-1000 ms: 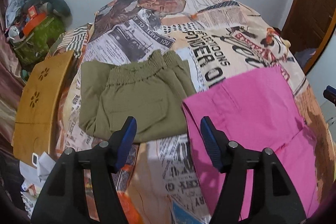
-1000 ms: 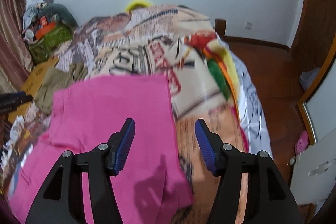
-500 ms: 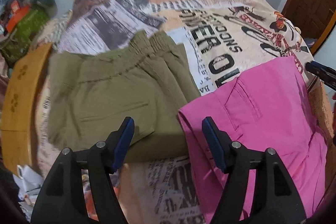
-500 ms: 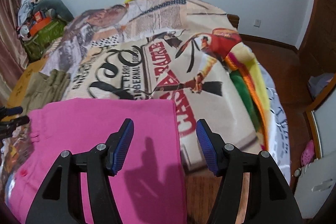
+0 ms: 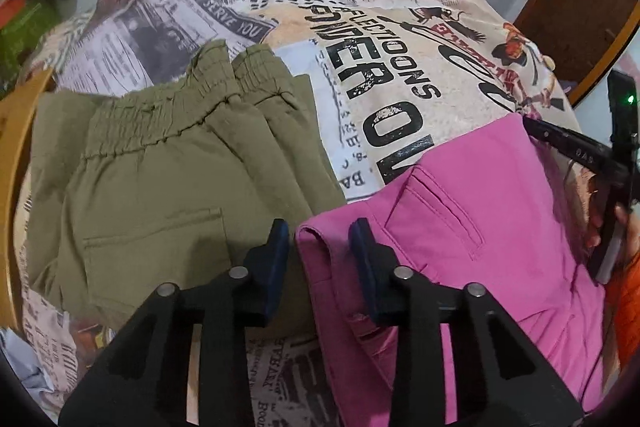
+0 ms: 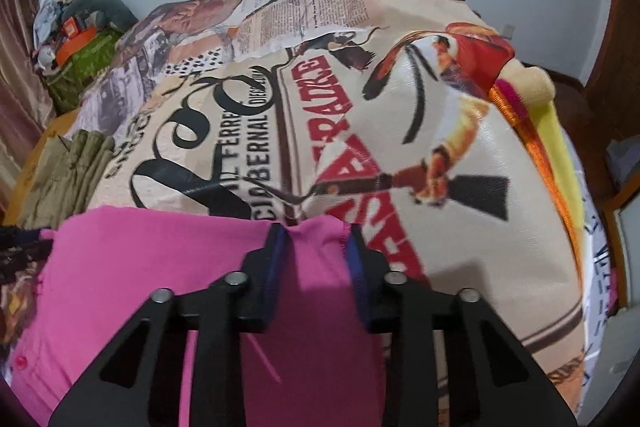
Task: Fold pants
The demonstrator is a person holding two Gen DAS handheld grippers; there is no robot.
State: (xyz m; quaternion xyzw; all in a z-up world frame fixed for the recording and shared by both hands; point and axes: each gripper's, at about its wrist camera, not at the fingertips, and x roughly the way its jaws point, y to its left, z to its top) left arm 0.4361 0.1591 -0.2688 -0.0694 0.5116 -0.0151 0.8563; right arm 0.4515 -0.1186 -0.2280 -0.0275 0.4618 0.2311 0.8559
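Pink pants [image 5: 480, 211]: bright magenta cloth, spread flat on the bed; a slit welt pocket shows on the upper face, and a stitched hem edge runs along the far corner in the right wrist view [image 6: 160, 267].
Place of pink pants: on the near right part of the bed in the left wrist view, just beside the olive pants, their near corners touching or overlapping slightly.
Left hand-held gripper [image 5: 320, 239]: partly open, fingers set either side of the near left corner of the pink pants, where the cloth folds into a raised lip; the blue pads are close to the cloth but whether they press it cannot be told.
Right hand-held gripper [image 6: 316, 239]: partly open, the far right corner of the pink pants bunched up between its blue pads; the cloth touches both pads at the tips.
Right hand-held gripper seen from the left: its dark fingers [image 5: 572, 151] lie on the far edge of the pink cloth.
Olive pants [image 5: 172, 179]: folded, with a gathered elastic waistband at the far side and a welt pocket near the front; they lie to the left of the pink pair.
Bed cover [image 6: 400, 131]: newspaper and poster print, with large black letters and a red figure.
Wooden board [image 5: 12, 163]: at the left edge of the bed, beside the olive pants.
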